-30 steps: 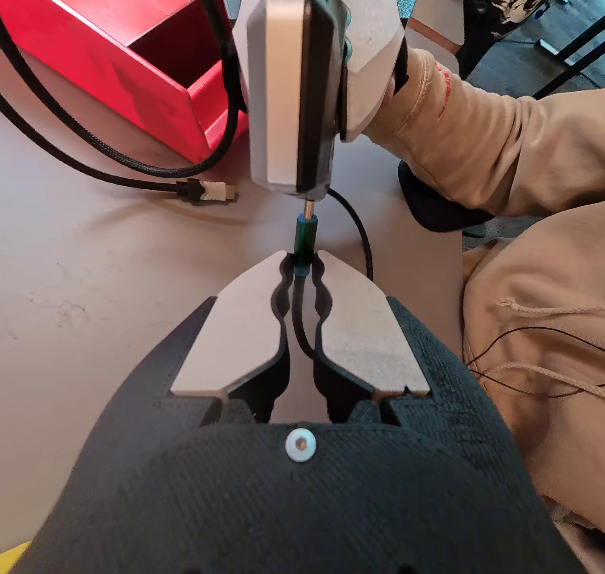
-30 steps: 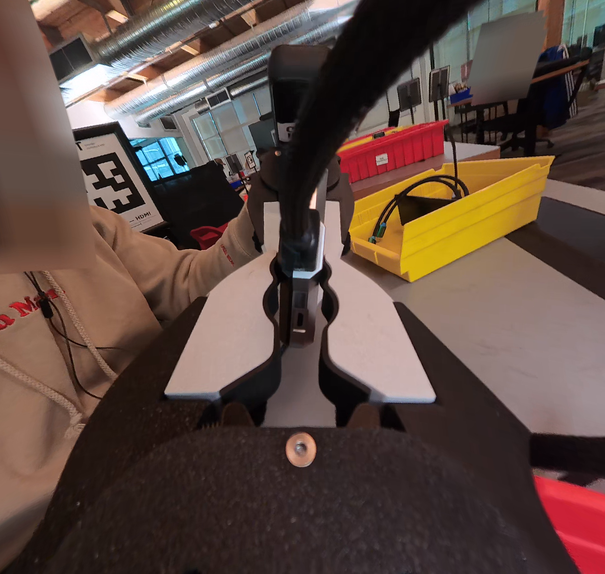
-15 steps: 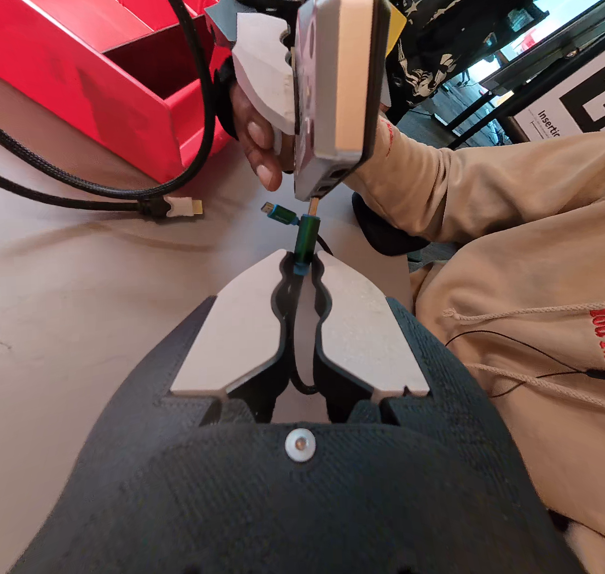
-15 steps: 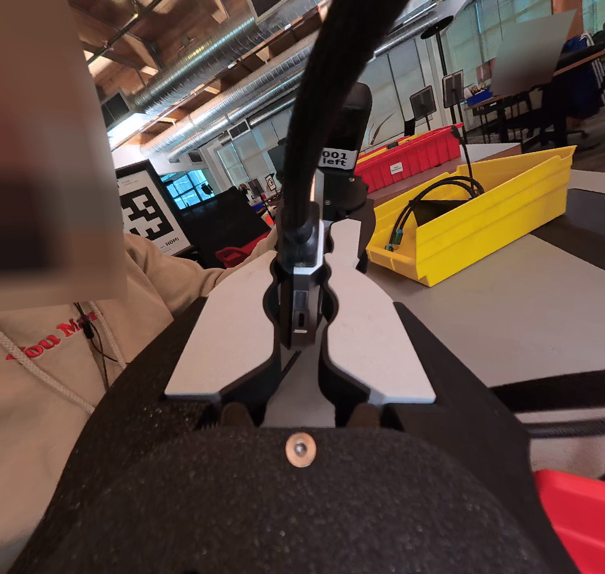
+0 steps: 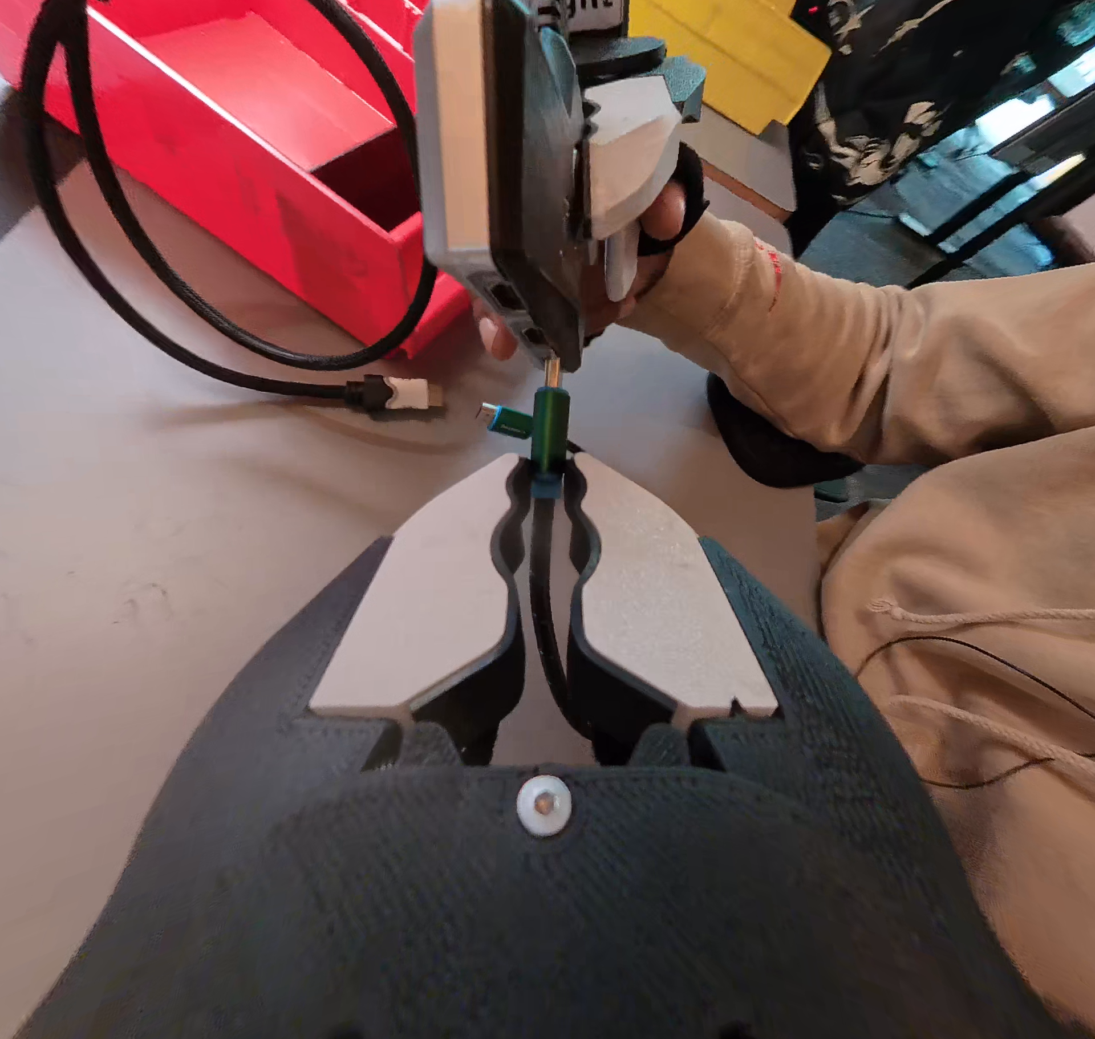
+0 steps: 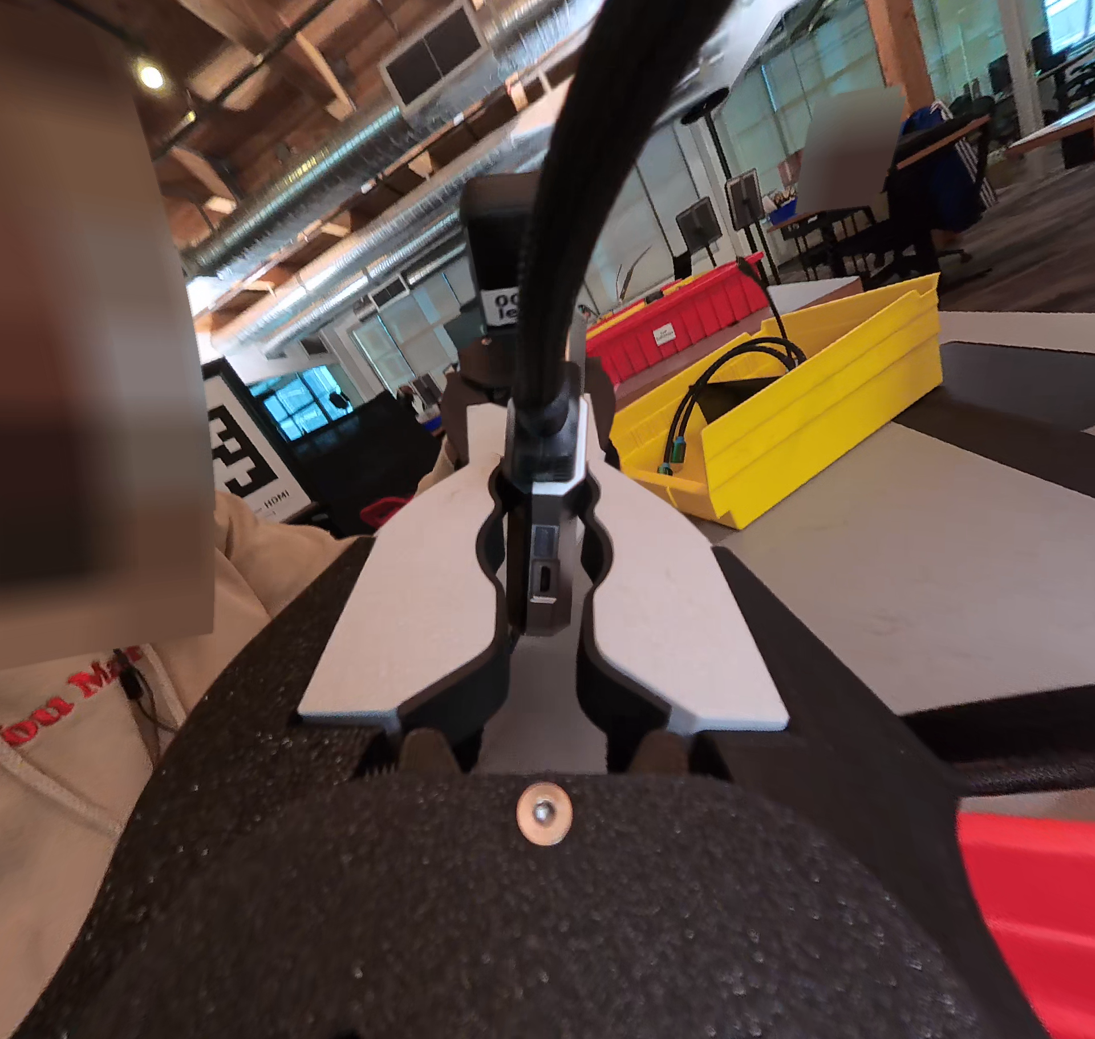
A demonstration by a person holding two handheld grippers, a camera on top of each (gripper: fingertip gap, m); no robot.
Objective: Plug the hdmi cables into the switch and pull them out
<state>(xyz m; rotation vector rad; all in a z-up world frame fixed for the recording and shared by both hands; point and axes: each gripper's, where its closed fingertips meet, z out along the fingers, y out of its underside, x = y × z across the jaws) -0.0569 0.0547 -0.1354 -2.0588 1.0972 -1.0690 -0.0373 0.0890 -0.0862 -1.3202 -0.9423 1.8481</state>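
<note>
Here the left claw [image 5: 548, 465] is closed narrowly on one green HDMI plug [image 5: 550, 427], its black cable [image 5: 546, 613] trailing back between the two pale fingers [image 5: 432, 590]; the plug's metal tip stands at the lower edge of the switch [image 5: 474, 139], at or just inside a port, though how deep it sits cannot be told; two more open ports show beside it on that edge. The switch, a single silver and black box, is gripped upright above the worktop [image 5: 148, 536] by the right claw [image 6: 542, 536], whose two fingers press its flat sides; in the right wrist view a thick braided black cable [image 6: 569, 193] is already plugged into the switch's far end and arches overhead, and two empty ports face the camera. On the worktop lie two loose plugs: a white and black one [image 5: 397, 395] ending a braided loop, and a second green one [image 5: 506, 421] just beside the held plug. One red bin [image 5: 249, 122] stands near, touching the loop; farther off, one yellow bin [image 6: 829, 412] holds a coil with two green plugs; a person's beige sleeve [image 5: 829, 347] reaches to the right claw.
</note>
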